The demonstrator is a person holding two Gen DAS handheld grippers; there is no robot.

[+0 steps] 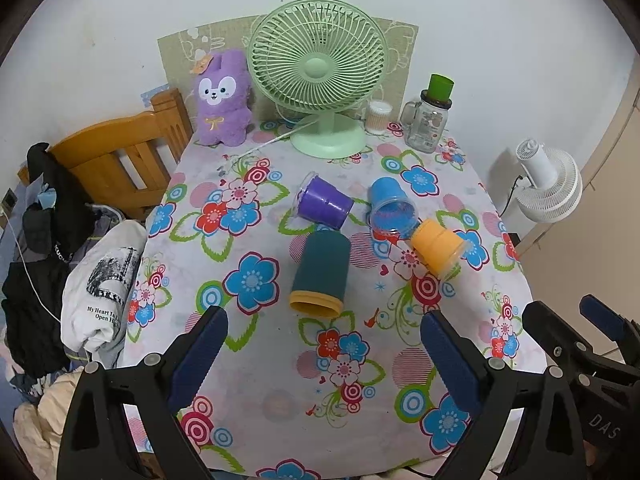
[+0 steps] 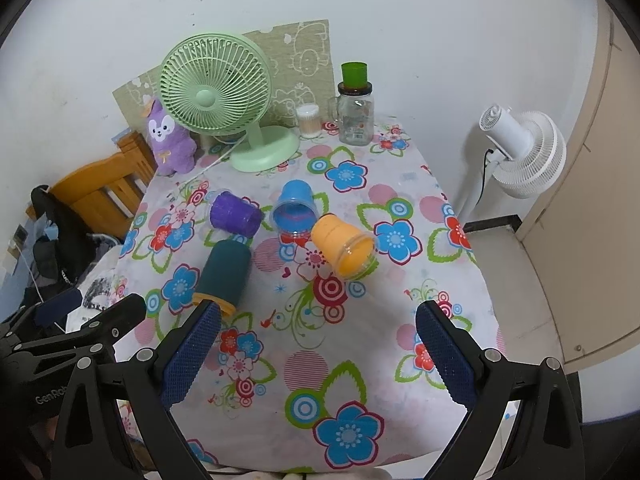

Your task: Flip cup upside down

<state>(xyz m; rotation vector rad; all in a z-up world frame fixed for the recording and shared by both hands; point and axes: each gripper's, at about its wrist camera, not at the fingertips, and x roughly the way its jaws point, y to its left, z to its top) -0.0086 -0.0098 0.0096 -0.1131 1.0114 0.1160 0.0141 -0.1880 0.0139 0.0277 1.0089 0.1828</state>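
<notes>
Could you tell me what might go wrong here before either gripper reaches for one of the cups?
1. All four cups lie on their sides, so a nudge could roll one; the orange cup lies nearest the table's right edge.
2. The purple cup, blue cup and teal cup sit close together, so open fingers closing on one may knock a neighbour.
3. The left gripper and right gripper hover side by side and could collide.
</notes>
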